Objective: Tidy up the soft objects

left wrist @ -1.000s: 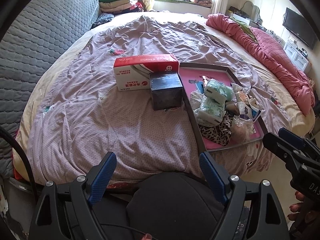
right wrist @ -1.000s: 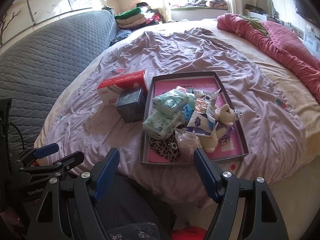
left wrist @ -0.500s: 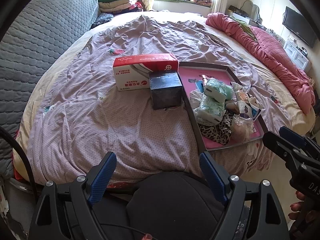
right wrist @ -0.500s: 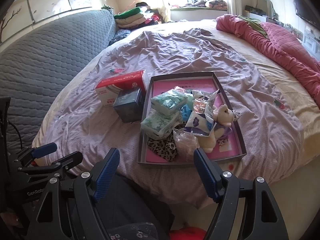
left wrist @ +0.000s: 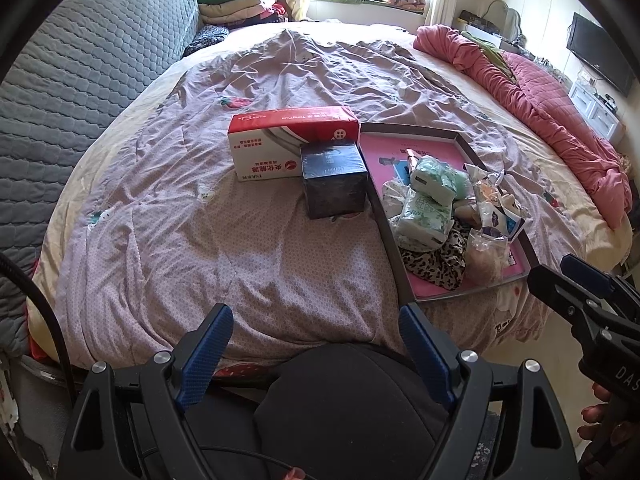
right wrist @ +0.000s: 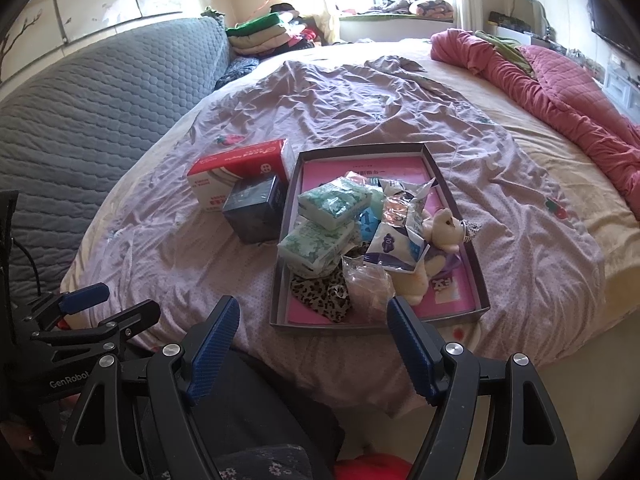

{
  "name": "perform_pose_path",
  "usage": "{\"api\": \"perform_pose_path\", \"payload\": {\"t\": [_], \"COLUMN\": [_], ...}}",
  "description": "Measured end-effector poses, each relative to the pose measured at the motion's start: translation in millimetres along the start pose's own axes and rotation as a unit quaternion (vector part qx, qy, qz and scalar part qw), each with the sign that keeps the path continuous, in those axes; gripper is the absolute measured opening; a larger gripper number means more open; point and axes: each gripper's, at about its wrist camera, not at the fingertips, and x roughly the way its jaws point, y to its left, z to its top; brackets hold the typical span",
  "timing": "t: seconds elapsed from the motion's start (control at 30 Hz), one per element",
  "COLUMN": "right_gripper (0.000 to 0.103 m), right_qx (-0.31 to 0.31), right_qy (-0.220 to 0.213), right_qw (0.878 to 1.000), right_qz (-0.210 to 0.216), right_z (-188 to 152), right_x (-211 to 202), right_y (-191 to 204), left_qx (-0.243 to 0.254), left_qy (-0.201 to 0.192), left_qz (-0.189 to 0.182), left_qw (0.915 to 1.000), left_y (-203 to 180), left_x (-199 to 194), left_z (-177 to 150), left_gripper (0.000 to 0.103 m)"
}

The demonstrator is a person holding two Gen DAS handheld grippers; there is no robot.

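Two grippers, left (left wrist: 316,344) and right (right wrist: 312,332), we hold wide and empty short of the tray (right wrist: 456,184), sizing up its soft heap.

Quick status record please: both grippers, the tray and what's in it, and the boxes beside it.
left gripper: open, empty, above the near bed edge
right gripper: open, empty, short of the tray
tray: on the bed, pink floor
tray contents: two green tissue packs, leopard-print cloth, plush bear, plastic wrappers
red-and-white box: left of tray
dark box: in front of it
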Motion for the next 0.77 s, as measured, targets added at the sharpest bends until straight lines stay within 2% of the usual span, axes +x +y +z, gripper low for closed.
{"api": "perform_pose_path", "payload": {"t": [0.77], "right_gripper": [0.077], "right_qx": [0.006], "right_qy": [0.003], "right_qw": [1.0], "right_qz": [0.003], "right_z": [-1.9], "right_x": [3.1], "right_y": [-2.3], "left_qx": [-0.009], "left_qy": [0.015], "left_qz": [0.007], "left_qw": [0.9998], "left_y": [5.3], "left_x": [12.2], "left_z": [-2.1], "left_gripper": [0.084]}}
